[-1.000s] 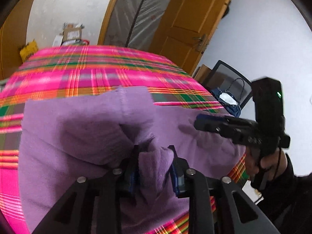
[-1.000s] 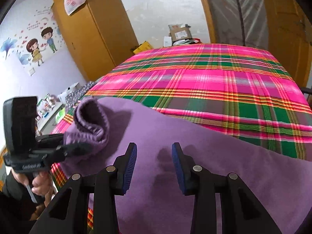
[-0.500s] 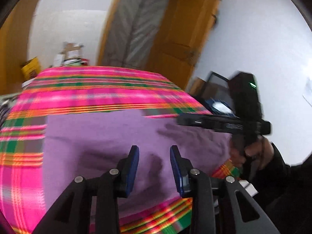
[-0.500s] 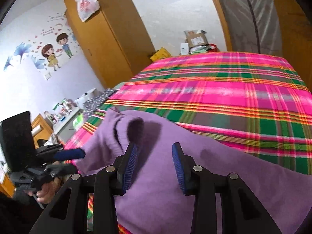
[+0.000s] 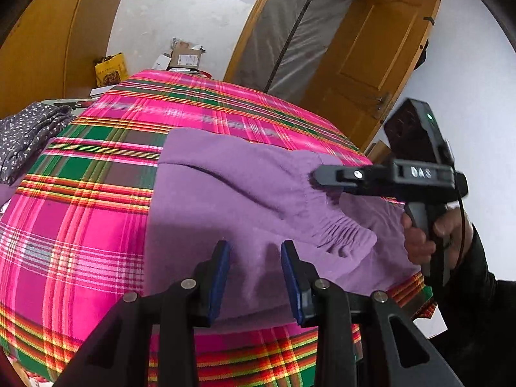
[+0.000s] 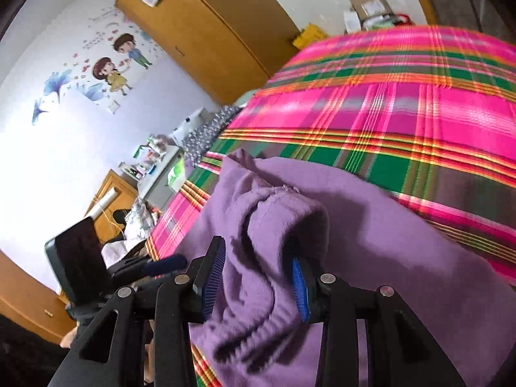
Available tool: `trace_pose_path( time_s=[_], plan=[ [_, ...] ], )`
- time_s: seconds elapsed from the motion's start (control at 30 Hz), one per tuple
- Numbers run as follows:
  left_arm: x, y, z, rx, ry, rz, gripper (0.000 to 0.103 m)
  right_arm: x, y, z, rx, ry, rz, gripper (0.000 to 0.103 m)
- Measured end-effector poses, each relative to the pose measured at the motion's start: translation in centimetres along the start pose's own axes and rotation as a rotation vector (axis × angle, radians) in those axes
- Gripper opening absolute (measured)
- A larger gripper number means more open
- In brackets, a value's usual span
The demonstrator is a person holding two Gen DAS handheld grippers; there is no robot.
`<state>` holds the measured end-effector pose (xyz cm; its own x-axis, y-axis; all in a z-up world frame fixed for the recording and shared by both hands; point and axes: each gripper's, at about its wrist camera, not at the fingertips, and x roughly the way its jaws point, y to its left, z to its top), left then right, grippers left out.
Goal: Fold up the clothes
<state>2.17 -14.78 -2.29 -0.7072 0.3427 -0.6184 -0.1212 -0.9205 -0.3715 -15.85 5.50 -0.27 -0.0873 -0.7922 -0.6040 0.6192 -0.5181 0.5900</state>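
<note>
Lying spread on the bed [image 5: 96,225] with its pink plaid cover, the purple garment [image 5: 206,213] takes up the near part of the mattress, flat below and with one section lifted and drawn across the top. That raised section ends in a gathered, elastic-looking cuff [image 5: 342,229], which suggests a sleeve or leg being carried over the body to narrow the shape for folding.

The right claw [image 6: 258,277] has a thick bunch of the purple fabric between its blue pads [image 6: 214,274]; the fingers stand fairly wide, the cloth filling the gap and draping over the right-hand pad, so the grip looks like a loose hold on a bulky fold, not a tight pinch. In the left wrist view the same tool reaches in from the right, its tip at the ruched part of the sleeve, held by a hand [image 5: 429,238] in a dark sleeve.

The left claw [image 5: 254,277] hangs released just over the flat lower part of the garment, with nothing between its pads. Its place there probably serves to keep the base layer from sliding while the other side is pulled across, or to be ready to take the near hem.

A dark spotted cloth [image 5: 25,135] lies off the bed's left edge, apart from the work.
</note>
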Motion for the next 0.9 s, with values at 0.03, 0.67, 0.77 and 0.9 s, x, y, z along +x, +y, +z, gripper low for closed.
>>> trace_pose_path(
  time_s=[0.03, 0.67, 0.77, 0.9],
  plan=[
    [0.2, 0.1, -0.1, 0.0, 0.005, -0.001, 0.033, 0.2, -0.1, 0.2, 0.013, -0.001, 0.012, 0.04],
    [-1.2, 1.7, -1.4, -0.016, -0.013, -0.022, 0.033, -2.6, -5.4, -0.7, 0.289, -0.143, -0.043, 0.018],
    [-2.2, 1.8, -1.3, -0.025, -0.045, 0.017, 0.033, -3.3, -3.5, -1.4, 0.194, -0.147, -0.039, 0.019],
    [-2.5, 2.6, -1.1, -0.053, -0.061, 0.092, 0.033, -3.5, 0.0, -2.6, 0.008, -0.124, -0.012, 0.02]
  ],
)
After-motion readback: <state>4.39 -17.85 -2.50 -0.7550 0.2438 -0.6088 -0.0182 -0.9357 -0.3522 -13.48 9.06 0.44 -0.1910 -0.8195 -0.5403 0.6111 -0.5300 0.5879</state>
